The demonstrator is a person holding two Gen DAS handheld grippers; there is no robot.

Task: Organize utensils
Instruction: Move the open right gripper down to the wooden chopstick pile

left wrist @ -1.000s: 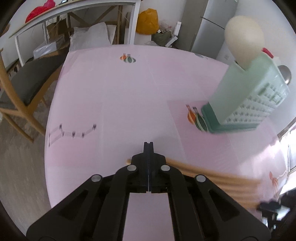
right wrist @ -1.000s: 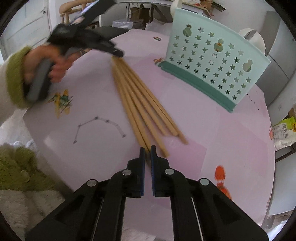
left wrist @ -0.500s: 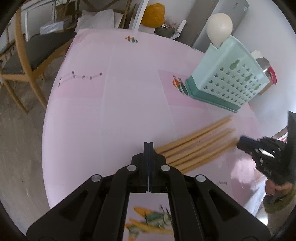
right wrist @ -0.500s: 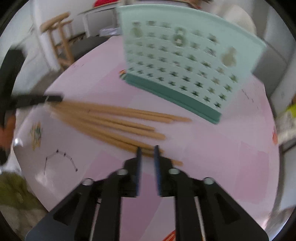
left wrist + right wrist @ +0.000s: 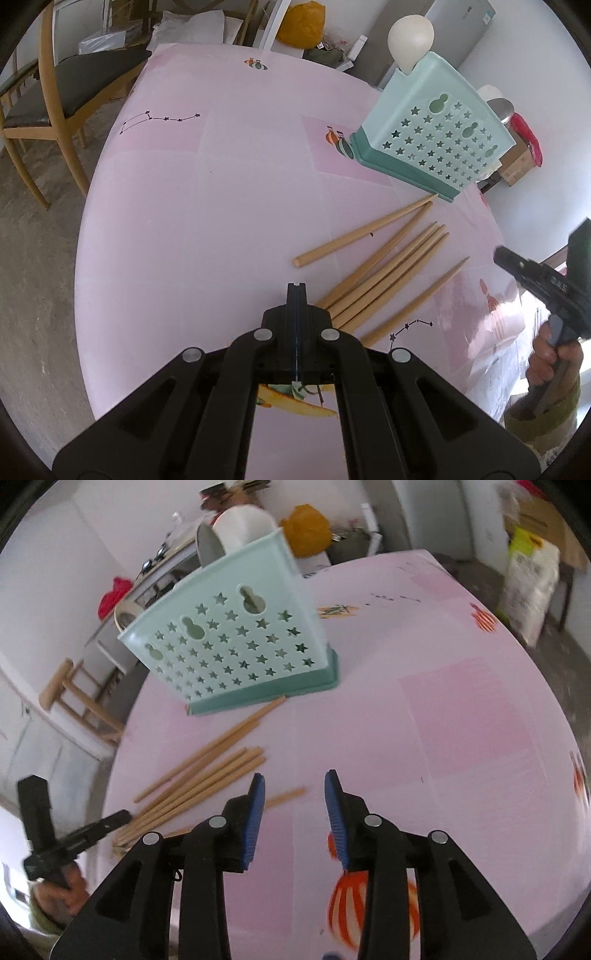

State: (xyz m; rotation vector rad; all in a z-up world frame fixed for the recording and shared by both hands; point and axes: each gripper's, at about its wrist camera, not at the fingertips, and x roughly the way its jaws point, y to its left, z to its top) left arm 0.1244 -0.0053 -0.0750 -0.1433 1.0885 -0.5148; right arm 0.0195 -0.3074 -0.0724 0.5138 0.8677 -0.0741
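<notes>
The left gripper (image 5: 296,291) is closed on nothing; the right gripper (image 5: 294,790) has just been opening, empty, apparently above the desk (image 5: 221,206) beside loose chopsticks (image 5: 391,273).

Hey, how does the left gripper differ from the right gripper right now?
The left gripper is shut, pads pressed together; the right gripper stands open, its jaws having just been opening, with nothing between them. The left gripper sits at the thick ends of the chopsticks; the right gripper is by their thin tips. Both are black, empty and over the pink table.
</notes>
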